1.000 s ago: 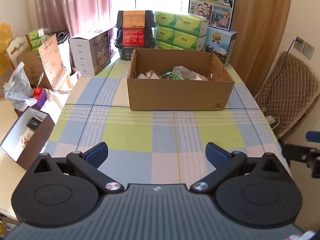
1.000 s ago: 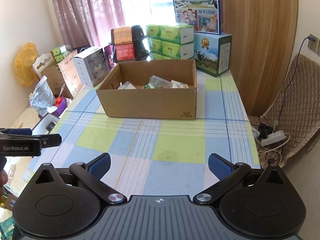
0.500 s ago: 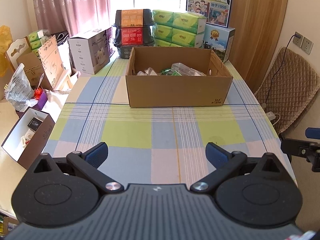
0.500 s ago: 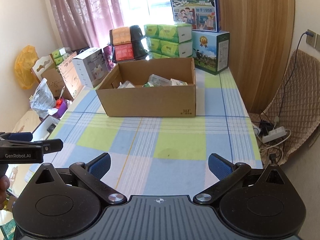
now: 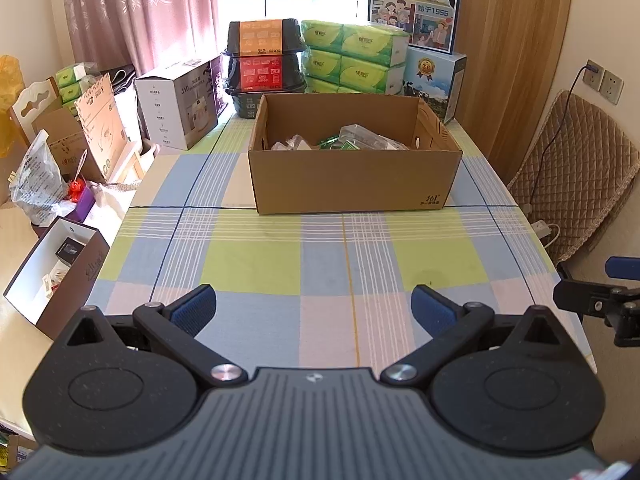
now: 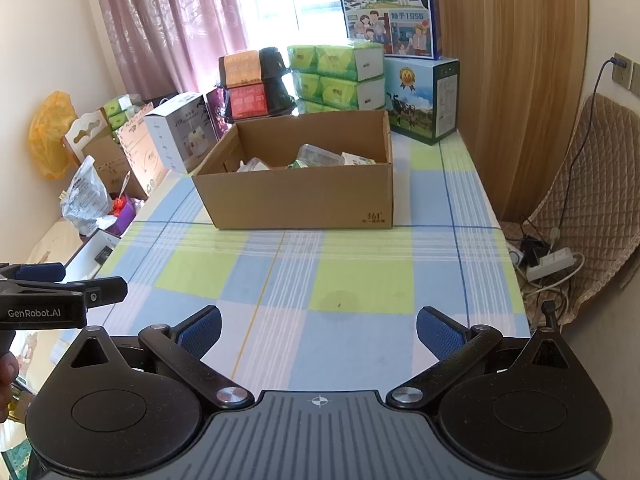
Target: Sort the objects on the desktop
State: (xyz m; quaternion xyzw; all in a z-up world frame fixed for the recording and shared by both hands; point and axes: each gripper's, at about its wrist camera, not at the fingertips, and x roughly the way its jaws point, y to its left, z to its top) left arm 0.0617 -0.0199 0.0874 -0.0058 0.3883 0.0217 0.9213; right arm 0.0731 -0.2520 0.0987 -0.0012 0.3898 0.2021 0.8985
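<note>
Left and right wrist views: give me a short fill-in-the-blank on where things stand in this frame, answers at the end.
1. Both the left tool and the right tool are ____, with nothing between the fingers.
2. The packaged items lie inside the ____ box.
3. The green tissue packs stand ____ that box, near the window.
4. The tablecloth has a ____ pattern.

Missing words: open; cardboard; behind; checked

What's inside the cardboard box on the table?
The cardboard box holds clear plastic packaging, crumpled wrappers and something green. Its front wall hides whatever lies lower down.
</note>
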